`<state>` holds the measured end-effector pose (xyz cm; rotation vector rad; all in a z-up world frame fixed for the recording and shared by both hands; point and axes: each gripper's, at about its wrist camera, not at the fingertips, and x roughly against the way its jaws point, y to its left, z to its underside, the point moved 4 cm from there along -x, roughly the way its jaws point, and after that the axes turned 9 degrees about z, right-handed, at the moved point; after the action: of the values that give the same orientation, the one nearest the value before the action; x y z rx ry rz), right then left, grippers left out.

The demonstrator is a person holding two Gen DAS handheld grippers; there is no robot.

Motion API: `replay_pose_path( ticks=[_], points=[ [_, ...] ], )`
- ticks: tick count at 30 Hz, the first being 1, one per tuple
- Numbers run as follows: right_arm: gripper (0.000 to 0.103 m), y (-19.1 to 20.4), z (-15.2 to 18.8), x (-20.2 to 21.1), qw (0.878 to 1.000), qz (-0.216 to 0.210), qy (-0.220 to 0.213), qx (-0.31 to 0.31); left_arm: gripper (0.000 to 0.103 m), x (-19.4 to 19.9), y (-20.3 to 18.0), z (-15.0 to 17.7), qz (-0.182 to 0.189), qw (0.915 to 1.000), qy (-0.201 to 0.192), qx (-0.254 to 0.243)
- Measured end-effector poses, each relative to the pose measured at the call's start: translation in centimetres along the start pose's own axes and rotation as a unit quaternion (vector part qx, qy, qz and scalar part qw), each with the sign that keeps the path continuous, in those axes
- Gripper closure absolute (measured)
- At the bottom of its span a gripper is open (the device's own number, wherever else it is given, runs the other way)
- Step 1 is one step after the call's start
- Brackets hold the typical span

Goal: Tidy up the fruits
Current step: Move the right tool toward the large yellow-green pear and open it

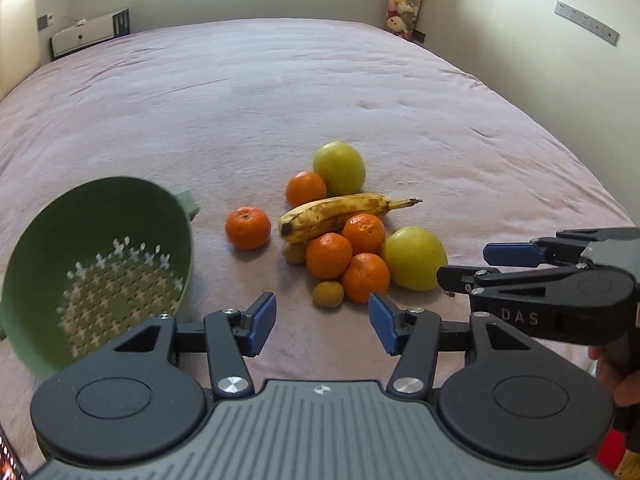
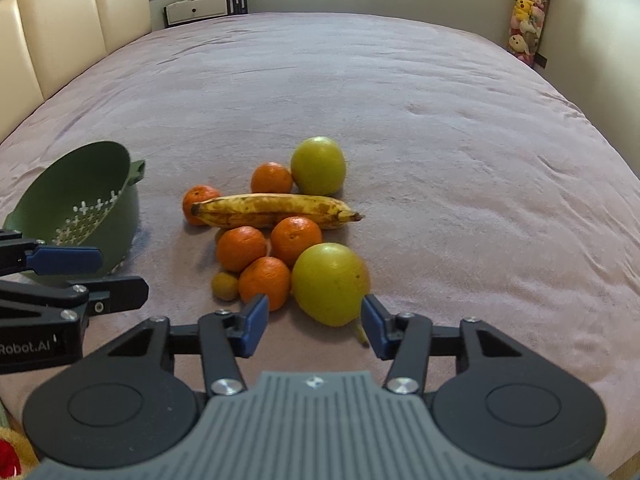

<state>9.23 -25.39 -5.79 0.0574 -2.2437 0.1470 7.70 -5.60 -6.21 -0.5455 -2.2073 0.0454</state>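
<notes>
A pile of fruit lies on the pink bed cover: a spotted banana, several mandarins, two green apples, and two small kiwis. A green colander lies tilted to the left. My left gripper is open and empty, just short of the pile. My right gripper is open and empty, its jaws on either side of the near apple, not touching. It also shows in the left wrist view.
The bed cover stretches far behind the fruit. A padded headboard is at the left, a white cabinet at the back, and plush toys hang at the back right wall.
</notes>
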Motion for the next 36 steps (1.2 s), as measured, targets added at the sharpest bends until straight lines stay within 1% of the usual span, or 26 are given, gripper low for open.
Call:
replay_pose_path(
  ticks=[3,7,12,14,16,19,20,22,24,25,29,33,34,35,36],
  points=[
    [0.054,-0.5,-0.4,-1.1,1.000,-0.004,0.009,-0.010,0.041,-1.3,0.2,-0.6,0.007,0.9999,0.000,0.009],
    [0.054,-0.8,-0.7,-2.6,1.000,-0.007,0.025,-0.017,0.041,-3.1,0.2,-1.3,0.025,0.9995,0.002,0.020],
    [0.054,-0.5,-0.8,-4.0,1.000,0.000,0.031,0.001,0.043,-5.1,0.4,-0.8,0.033,0.9990,0.027,0.012],
    [0.054,-0.5,-0.9,-4.4,0.999,-0.007,0.035,-0.003,0.044,-5.6,0.2,-0.6,0.037,0.9987,0.034,0.005],
    [0.054,-0.5,-1.1,-4.8,0.999,-0.014,0.039,-0.008,0.048,-6.2,0.0,-0.4,0.040,0.9984,0.039,-0.003],
    [0.054,-0.6,-1.3,-5.7,0.999,-0.010,0.047,-0.008,0.048,-7.0,0.1,-0.3,0.046,0.9979,0.047,-0.001],
    [0.054,-0.7,-1.3,-6.0,0.999,-0.012,0.050,-0.010,0.050,-7.2,0.2,-0.3,0.049,0.9977,0.048,0.000],
    [0.051,-0.9,-1.4,-6.5,0.998,-0.018,0.055,-0.018,0.052,-7.4,0.4,-0.4,0.051,0.9976,0.047,0.004],
    [0.041,-1.2,-1.5,-7.0,0.997,-0.021,0.062,-0.030,0.055,-7.7,0.6,-0.6,0.056,0.9973,0.046,0.013],
    [0.040,-1.4,-1.5,-7.3,0.997,-0.023,0.067,-0.038,0.056,-7.8,0.7,-0.6,0.060,0.9970,0.045,0.019],
    [0.038,-1.8,-1.4,-8.1,0.994,-0.043,0.080,-0.065,0.056,-8.2,1.0,-0.6,0.060,0.9967,0.049,0.023],
    [0.037,-1.3,-1.5,-9.0,0.993,-0.046,0.085,-0.066,0.056,-8.5,0.9,-0.5,0.059,0.9967,0.054,0.018],
    [0.038,-1.3,-1.6,-9.1,0.993,-0.046,0.082,-0.067,0.055,-8.5,0.9,-0.5,0.056,0.9968,0.054,0.016],
    [0.041,-1.3,-1.6,-9.0,0.993,-0.047,0.082,-0.068,0.053,-8.5,0.8,-0.5,0.055,0.9970,0.054,0.014],
    [0.041,-1.4,-1.7,-8.9,0.993,-0.049,0.082,-0.069,0.052,-8.4,0.8,-0.5,0.055,0.9970,0.053,0.013]
  ],
)
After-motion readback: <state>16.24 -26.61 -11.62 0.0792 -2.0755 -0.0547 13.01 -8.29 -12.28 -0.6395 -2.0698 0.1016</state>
